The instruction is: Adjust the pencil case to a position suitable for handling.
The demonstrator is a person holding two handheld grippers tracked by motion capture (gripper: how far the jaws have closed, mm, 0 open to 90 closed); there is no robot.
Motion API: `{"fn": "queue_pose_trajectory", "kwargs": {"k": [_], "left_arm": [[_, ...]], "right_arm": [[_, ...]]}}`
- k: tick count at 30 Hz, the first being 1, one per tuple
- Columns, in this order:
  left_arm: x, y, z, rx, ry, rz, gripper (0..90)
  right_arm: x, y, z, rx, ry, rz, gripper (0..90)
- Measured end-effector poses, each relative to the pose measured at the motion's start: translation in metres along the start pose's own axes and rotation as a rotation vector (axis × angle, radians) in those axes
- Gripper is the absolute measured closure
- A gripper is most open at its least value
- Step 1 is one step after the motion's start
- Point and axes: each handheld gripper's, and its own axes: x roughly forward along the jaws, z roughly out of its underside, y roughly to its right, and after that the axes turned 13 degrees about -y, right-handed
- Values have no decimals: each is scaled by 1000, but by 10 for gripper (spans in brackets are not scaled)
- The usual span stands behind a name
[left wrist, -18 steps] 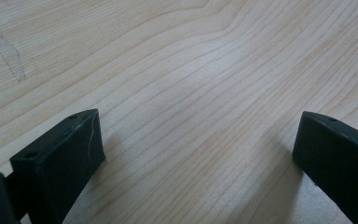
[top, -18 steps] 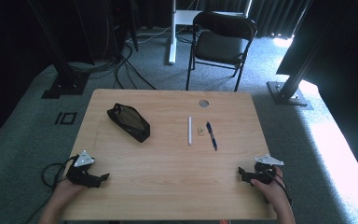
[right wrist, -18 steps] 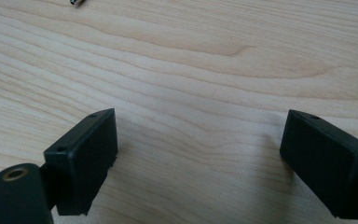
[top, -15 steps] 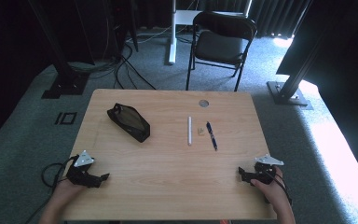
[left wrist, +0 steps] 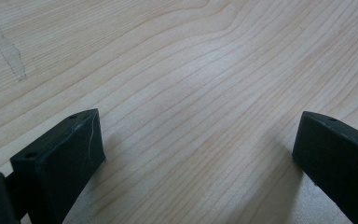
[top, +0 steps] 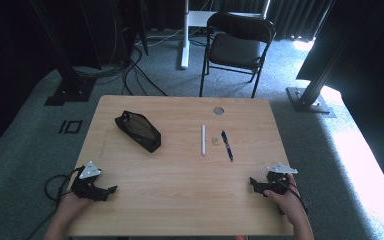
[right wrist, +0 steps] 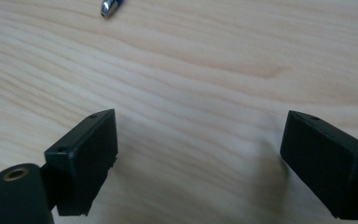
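Wooden table, blue pen cut off.

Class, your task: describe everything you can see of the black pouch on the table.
The black pouch is a soft, flat case, long and narrow with rounded ends, seemingly fabric with a slightly glossy or mesh-like top panel and a darker border that may be a zip. It lies flat and slanted on the left part of the wooden table, one end toward the far left corner, the other toward the middle. Only the table touches it; whether it is open is unclear.
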Motion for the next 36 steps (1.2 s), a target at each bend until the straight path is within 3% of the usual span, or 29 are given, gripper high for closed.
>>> {"fn": "queue_pose_trajectory", "kwargs": {"k": [23,36], "left_arm": [[0,0,0,-2,2,0,22],[0,1,1,11,3,8,22]], "right_arm": [[6,-44,-62,-106,80,-75,108],[11,-68,-87,-153,107,-114,108]]}}
